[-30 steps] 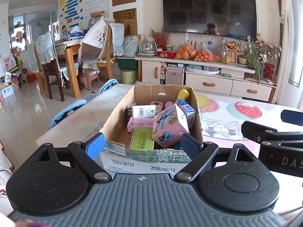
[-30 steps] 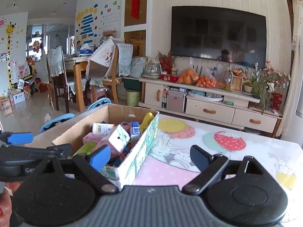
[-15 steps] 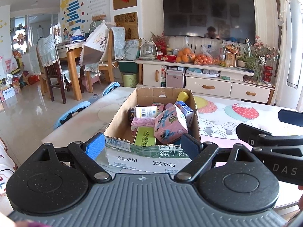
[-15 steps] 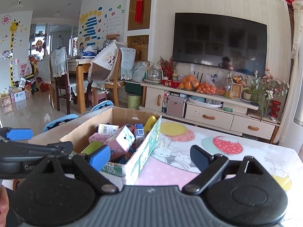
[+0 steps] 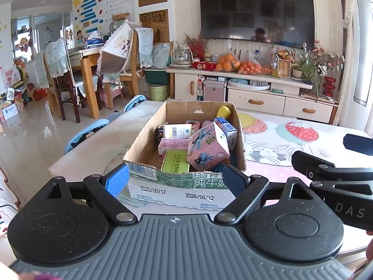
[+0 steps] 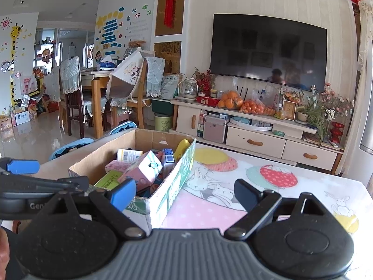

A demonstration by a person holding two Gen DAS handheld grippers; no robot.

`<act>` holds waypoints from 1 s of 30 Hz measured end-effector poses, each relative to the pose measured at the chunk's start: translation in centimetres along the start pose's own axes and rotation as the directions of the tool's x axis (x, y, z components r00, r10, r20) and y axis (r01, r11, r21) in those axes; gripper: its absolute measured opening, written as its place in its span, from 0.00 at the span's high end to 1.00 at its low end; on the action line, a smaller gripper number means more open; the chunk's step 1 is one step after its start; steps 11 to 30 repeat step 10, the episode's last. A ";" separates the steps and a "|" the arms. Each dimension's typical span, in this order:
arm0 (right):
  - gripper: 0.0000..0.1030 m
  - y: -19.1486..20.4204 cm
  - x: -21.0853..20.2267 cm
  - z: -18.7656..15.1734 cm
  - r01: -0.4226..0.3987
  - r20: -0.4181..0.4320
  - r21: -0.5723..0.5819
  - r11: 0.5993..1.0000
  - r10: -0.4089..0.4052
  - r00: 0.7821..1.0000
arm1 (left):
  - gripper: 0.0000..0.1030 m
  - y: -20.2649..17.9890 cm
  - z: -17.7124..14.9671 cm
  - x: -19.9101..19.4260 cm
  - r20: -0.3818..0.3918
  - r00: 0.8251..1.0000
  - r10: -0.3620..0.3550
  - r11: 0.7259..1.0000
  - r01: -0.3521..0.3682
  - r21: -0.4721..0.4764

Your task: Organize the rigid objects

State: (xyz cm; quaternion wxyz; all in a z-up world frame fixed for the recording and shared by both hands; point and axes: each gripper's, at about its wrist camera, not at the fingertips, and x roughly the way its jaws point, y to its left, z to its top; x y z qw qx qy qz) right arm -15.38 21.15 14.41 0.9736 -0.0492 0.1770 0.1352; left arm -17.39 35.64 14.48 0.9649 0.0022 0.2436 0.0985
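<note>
Left wrist view: the left gripper hangs with its blue-padded fingers spread wide and holding nothing, just in front of an open brown cardboard box. The box stands near the left edge of a table covered with a pastel rabbit-print cloth. Inside lie a tilted pink carton with a blue cartoon figure, a flat green packet, a pale pink box and a yellow rounded object at the far wall. The right gripper shows at the right.

Right wrist view: the right gripper, fingers also spread and empty, hovers over the cloth just right of the box. The pink carton lies among the contents.
</note>
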 end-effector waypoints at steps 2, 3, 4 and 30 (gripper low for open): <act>0.11 -0.3 0.1 -0.2 0.003 0.000 0.006 1.000 -0.003 1.000 | 0.00 -0.1 -0.1 0.1 -0.002 1.000 -0.004 1.000 0.004 -0.002; 0.11 -0.5 0.2 -0.4 0.007 0.000 0.007 1.000 -0.007 1.000 | 0.00 -0.3 -0.2 0.2 0.000 1.000 -0.003 1.000 0.003 0.002; 0.11 -0.7 0.2 -0.5 0.012 0.000 0.007 1.000 -0.012 1.000 | 0.00 -0.5 -0.2 0.2 0.001 1.000 -0.002 1.000 0.002 0.009; 0.11 -4.0 0.6 -1.5 0.058 0.024 0.057 0.997 -0.059 0.998 | 0.00 -2.9 -0.3 1.0 -0.018 1.000 -0.023 0.999 0.024 0.045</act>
